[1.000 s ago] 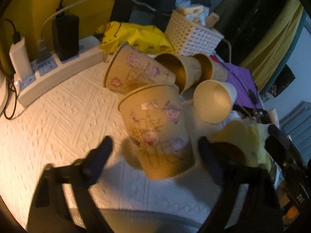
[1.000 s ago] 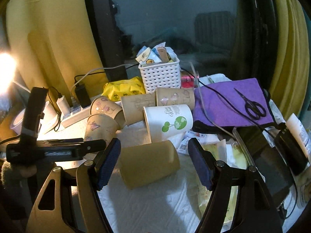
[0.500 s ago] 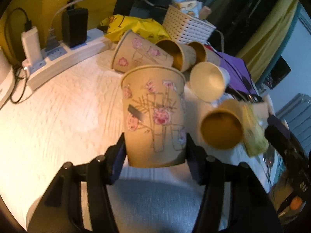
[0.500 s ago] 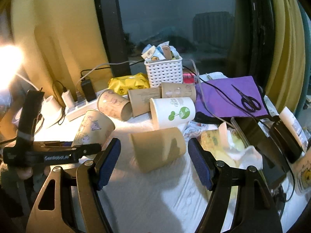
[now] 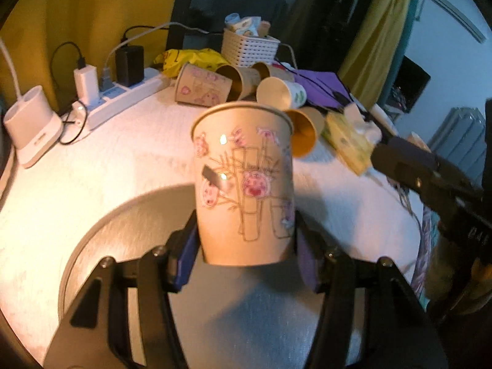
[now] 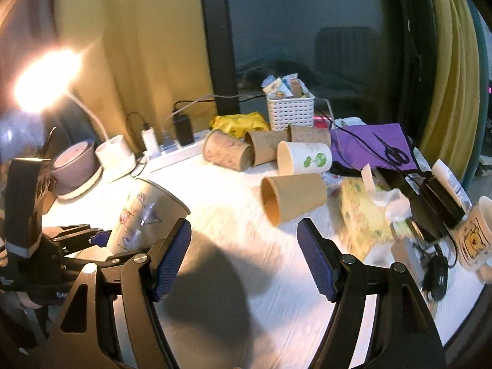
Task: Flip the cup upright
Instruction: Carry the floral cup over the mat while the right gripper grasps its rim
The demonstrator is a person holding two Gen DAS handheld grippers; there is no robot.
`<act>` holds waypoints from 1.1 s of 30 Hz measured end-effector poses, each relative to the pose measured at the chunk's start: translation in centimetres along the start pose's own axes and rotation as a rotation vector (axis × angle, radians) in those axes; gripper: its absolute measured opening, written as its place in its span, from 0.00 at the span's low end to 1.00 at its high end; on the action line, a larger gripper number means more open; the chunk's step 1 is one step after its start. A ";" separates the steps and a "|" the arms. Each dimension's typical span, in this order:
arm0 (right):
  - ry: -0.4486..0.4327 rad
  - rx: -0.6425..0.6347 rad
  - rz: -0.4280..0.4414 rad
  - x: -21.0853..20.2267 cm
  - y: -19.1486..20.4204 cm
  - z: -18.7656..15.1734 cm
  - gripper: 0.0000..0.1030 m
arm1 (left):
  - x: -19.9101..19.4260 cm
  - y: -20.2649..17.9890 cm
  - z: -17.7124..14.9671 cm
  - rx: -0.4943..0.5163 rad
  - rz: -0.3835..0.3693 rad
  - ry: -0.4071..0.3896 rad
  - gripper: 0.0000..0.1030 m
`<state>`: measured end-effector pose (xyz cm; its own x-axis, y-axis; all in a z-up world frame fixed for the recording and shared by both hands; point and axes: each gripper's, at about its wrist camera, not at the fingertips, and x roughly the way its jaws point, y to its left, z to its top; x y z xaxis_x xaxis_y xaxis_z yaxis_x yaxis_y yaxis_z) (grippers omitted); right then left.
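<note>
The flowered paper cup (image 5: pixel 243 181) is clamped near its base by the left gripper (image 5: pixel 244 255), rim up, slightly tilted, raised above the white table (image 5: pixel 92 184). The right gripper (image 6: pixel 244 255) is held wide open, empty. A plain brown cup (image 6: pixel 292 201) lies sideways beyond it.

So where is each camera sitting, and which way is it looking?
Left wrist: rides the left gripper, looking along its fingers at the flowered cup it grips; the right gripper shows at the right edge.
Right wrist: rides the right gripper, open, facing the table and window, with the lying brown cup ahead.
Shared: flowered cup, lying cups, white basket.
</note>
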<state>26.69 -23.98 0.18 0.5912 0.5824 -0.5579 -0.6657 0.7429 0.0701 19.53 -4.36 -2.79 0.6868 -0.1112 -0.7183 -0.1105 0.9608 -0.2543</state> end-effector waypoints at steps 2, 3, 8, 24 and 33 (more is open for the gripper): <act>0.004 -0.003 0.010 -1.0 1.0 -0.7 0.73 | -1.1 -0.2 -1.3 0.025 0.006 -0.012 0.55; 0.014 -0.002 0.023 -1.4 1.3 -1.0 0.73 | -1.6 -0.2 -2.0 0.037 0.008 -0.017 0.55; 0.028 0.014 0.086 -3.7 3.4 -2.5 0.73 | -3.8 -0.8 -5.2 0.088 0.013 -0.048 0.55; 0.110 0.161 0.451 -8.8 7.5 -7.4 0.77 | -11.0 -5.2 -14.2 0.209 -0.016 -0.256 0.55; 0.144 0.224 0.549 -8.4 7.2 -7.8 0.77 | -12.6 -6.5 -16.3 0.293 -0.038 -0.334 0.55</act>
<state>13.35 -26.07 -1.04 0.1111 0.8610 -0.4963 -0.7348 0.4074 0.5423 -0.10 -13.34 -2.68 0.8859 -0.1063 -0.4515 0.0949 0.9943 -0.0477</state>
